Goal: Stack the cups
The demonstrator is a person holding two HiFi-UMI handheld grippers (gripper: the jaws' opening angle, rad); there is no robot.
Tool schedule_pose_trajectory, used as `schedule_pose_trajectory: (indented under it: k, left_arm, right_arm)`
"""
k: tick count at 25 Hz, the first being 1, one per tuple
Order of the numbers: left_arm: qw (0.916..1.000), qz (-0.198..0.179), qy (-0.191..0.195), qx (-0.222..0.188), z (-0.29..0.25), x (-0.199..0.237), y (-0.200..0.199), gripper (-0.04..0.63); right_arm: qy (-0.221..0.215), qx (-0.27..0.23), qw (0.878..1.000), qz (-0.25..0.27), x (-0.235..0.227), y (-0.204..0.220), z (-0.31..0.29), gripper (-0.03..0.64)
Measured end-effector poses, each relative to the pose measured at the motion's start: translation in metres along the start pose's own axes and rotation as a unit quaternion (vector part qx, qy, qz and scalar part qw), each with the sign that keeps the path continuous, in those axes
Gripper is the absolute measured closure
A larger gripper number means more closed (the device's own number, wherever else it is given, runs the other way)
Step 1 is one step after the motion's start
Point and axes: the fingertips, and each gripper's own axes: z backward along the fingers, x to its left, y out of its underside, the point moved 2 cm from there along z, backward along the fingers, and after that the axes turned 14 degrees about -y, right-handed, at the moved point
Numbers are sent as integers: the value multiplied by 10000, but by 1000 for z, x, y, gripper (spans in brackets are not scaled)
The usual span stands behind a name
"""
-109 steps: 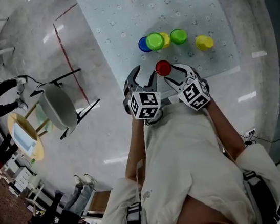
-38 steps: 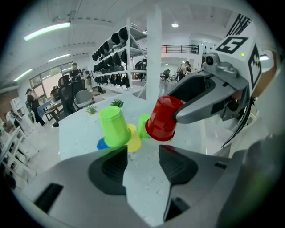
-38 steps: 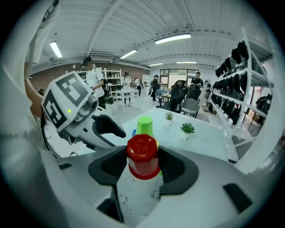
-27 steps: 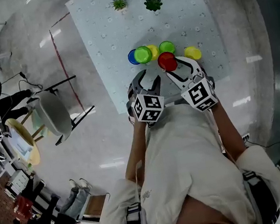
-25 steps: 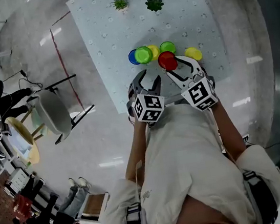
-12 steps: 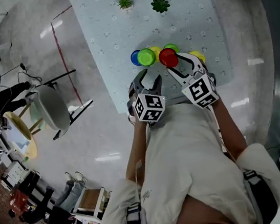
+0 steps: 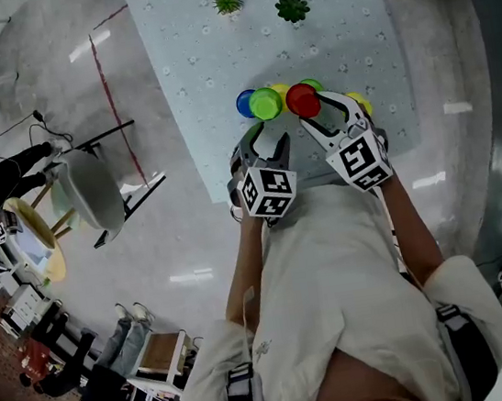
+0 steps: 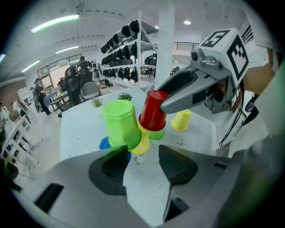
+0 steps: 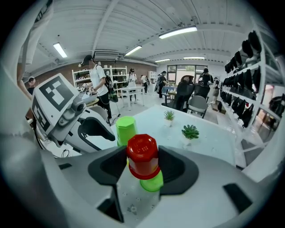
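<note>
From above, the right gripper (image 7: pixel 317 111) holds the upturned red cup (image 7: pixel 302 101) over the cups (image 7: pixel 265 103) clustered toward the worktop's (image 7: pixel 203 53) six o'clock edge. In the left gripper view, the left gripper (image 8: pixel 141 158) gapes empty, held clear. In the right gripper view, the pads clench the red cup just above a green cup (image 9: pixel 153 182), seemingly to cap it.

The red cup (image 9: pixel 142 156) looks glossy plastic, the floor (image 7: pixel 175 252) polished.

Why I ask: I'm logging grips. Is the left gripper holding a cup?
No: the left gripper stands open in its own view, with only table between its jaws and the green cup beyond them.
</note>
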Motion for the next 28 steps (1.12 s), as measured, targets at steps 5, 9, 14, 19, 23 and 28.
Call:
schedule_pose_trajectory:
  k: [5,9,14,19,23,28]
  left_arm:
    - [10000,37,-8,28,0,2,2,368]
    - [10000,67,-20,40,0,3,4,368]
    - [10000,76,-21,21,3,4,2,368]
    - [10000,78,-23,6,3,5,0,368]
    - [10000,61,-19,-3,2,3,1,368]
    - [10000,3,7,-50,3,1,1,368]
  right_arm:
    - [-23,-29,10000,-70,-1,0,-2,397]
    - [-22,-58,9999,-115,-4,-2,-4,396]
    - [-4,-129,9997,-193,-3,-4,-4,394]
    - [65,-84,9998,-164,-7,-4,-3,384]
    - [77,-126,9998,-164,-7,-3,-3,370]
    - [161,-126,9996,-192,-5,-1,1,367]
